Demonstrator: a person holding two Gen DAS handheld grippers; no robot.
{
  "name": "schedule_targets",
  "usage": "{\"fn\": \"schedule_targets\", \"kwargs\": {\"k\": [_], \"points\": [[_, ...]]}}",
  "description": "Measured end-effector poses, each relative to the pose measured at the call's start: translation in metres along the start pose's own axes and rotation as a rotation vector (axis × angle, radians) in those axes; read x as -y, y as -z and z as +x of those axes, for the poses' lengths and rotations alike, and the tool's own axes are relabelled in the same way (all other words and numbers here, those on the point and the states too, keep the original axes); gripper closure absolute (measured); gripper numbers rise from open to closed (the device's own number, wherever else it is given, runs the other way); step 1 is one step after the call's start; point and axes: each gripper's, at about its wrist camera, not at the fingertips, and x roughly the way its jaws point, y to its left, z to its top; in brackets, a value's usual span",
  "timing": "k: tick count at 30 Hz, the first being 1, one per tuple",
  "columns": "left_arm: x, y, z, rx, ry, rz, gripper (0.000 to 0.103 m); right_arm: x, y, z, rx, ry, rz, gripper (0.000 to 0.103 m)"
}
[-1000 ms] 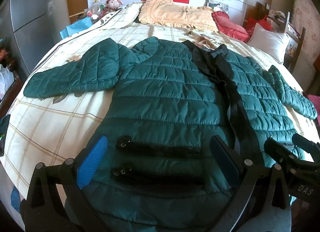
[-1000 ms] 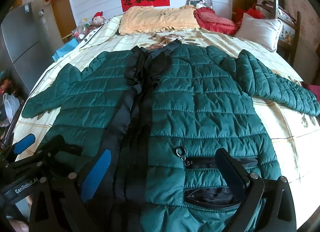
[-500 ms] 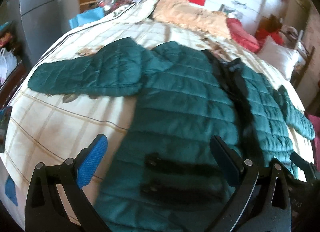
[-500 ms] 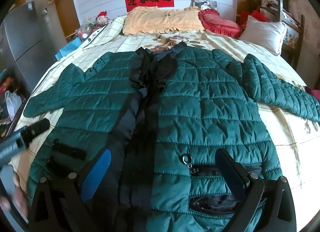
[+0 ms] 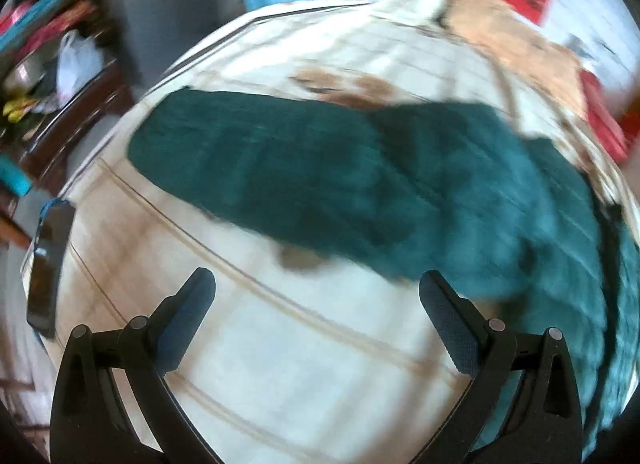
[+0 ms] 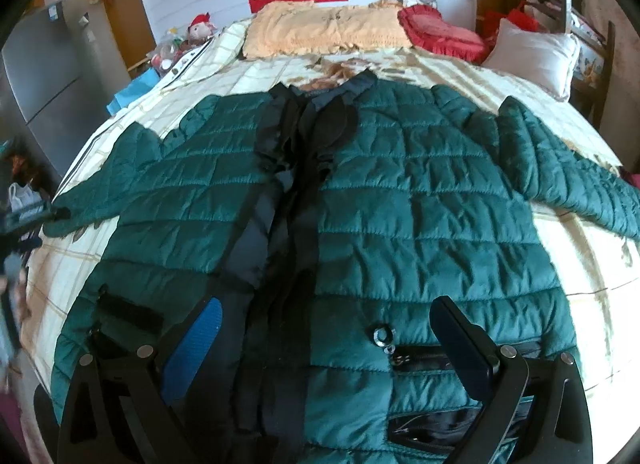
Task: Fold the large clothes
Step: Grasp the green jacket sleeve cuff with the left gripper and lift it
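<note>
Jacket (image 6: 400, 200) flat beneath both gaping tongs (image 6: 326, 328)

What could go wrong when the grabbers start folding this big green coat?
The phone lies at the edge of the bed, near the left gripper, so a swing toward the sleeve might knock it off. The coat is puffy and may spring back open after a fold. Its zipper ring sits between the open fingers of the right gripper and could snag.
</note>
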Motion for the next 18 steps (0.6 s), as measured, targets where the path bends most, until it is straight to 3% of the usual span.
{"fn": "schedule_targets", "kwargs": {"k": [5,11,14,17,18], "points": [[-0.057,-0.04,0.038,-0.035,-0.084,-0.123,0.001,-0.005,0.001,0.007,-0.023,0.007,-0.027,0.0],[-0.089,-0.058,0.067,-0.061,-0.052,-0.229,0.001,-0.006,-0.001,0.015,-0.052,0.007,-0.02,0.0],[-0.092,-0.06,0.076,-0.056,0.006,-0.262,0.004,-0.007,-0.001,0.017,-0.068,0.007,-0.024,0.0],[-0.09,-0.062,0.077,-0.024,0.031,-0.275,0.017,-0.006,-0.001,0.018,-0.077,0.015,-0.025,0.0],[-0.089,-0.064,0.076,-0.007,0.033,-0.262,0.037,-0.006,-0.001,0.018,-0.076,0.019,-0.025,0.0]]}}
